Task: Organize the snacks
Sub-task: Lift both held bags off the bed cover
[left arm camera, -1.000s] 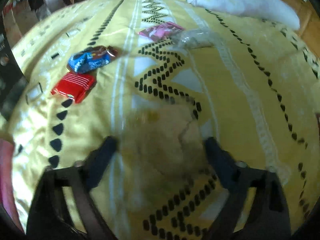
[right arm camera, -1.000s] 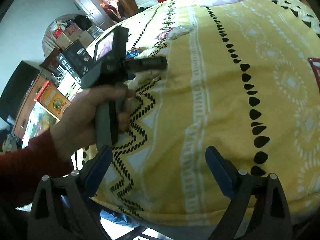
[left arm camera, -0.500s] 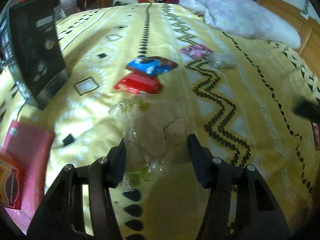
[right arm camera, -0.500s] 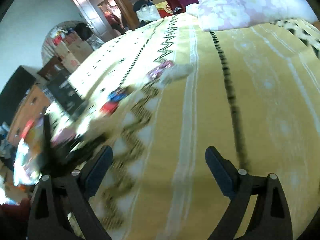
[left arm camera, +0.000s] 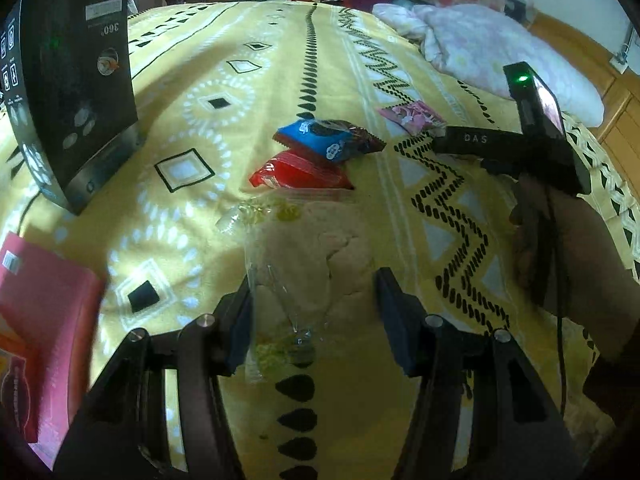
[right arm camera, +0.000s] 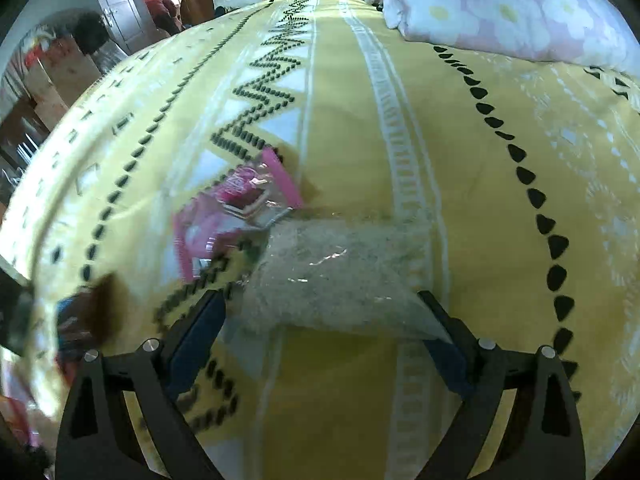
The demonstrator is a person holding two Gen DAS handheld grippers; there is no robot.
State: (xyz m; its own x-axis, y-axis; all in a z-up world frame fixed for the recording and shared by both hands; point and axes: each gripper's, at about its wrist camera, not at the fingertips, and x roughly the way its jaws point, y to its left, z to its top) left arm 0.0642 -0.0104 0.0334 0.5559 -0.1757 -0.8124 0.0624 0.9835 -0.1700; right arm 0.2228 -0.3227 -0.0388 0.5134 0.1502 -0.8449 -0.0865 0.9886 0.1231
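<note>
My left gripper (left arm camera: 312,304) has closed onto the bread bag (left arm camera: 308,256); my right gripper (right arm camera: 320,320), jaws apart, now frames a blurred clear bag (right arm camera: 340,272).

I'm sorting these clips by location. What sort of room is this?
Most likely a bedroom in a home: the snacks lie on a bed under a yellow patterned bedspread, a floral quilt is bunched at its far end, and a wooden bed frame shows beside it.
</note>
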